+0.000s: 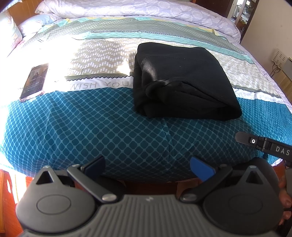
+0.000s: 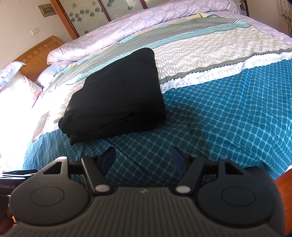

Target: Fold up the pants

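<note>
1. Lying folded into a thick black bundle, the pants point(image 1: 180, 82) sit right of centre in the left wrist view, on the bed point(image 1: 109, 127); in the right wrist view the same pants point(image 2: 116, 94) sit left of centre.
2. The bundle straddles the line where the teal lattice band of the bedspread meets the pale patterned band.
3. The left claw point(image 1: 147, 167) is released at the bottom of its frame, fingers wide apart over the teal band, holding nothing and well short of the pants.
4. The right claw point(image 2: 144, 160) is likewise released and holds nothing, near the bundle's lower edge but apart from it.
5. A phone point(image 1: 34, 81) lies at middle left, well apart from the pants.
6. A lilac quilt point(image 1: 127, 9) is bunched along the top edge.
</note>
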`<state>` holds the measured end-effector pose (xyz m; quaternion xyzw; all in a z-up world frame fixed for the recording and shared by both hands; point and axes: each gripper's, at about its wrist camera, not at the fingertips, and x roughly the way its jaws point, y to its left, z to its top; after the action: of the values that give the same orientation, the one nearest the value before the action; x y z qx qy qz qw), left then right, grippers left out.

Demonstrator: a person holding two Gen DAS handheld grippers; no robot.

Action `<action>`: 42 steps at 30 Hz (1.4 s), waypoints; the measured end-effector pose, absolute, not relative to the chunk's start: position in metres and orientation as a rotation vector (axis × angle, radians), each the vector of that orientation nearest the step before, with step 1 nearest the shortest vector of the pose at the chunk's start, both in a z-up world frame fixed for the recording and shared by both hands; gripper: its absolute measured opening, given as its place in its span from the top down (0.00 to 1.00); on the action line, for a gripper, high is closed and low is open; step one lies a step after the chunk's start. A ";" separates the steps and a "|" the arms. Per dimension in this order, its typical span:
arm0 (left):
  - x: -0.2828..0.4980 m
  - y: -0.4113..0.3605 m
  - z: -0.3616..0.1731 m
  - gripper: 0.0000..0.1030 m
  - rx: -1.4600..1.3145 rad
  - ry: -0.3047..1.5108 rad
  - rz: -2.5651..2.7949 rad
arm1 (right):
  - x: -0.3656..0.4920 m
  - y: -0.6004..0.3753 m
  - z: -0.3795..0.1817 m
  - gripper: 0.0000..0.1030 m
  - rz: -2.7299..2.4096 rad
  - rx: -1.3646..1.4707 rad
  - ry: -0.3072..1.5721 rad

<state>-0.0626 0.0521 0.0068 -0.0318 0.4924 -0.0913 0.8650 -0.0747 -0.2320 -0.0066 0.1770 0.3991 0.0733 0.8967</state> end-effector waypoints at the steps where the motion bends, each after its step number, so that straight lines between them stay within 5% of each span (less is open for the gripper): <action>1: -0.063 0.052 0.007 0.00 -0.067 1.032 -0.191 | -0.075 -0.232 -0.007 0.33 0.152 0.367 0.827; 42: -0.063 0.056 0.006 0.00 -0.077 1.034 -0.193 | -0.077 -0.231 -0.009 0.33 0.153 0.370 0.831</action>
<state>-0.0631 0.0557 0.0057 -0.0369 0.4935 -0.0920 0.8641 -0.0768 -0.2312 -0.0090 0.1783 0.4011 0.0739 0.8955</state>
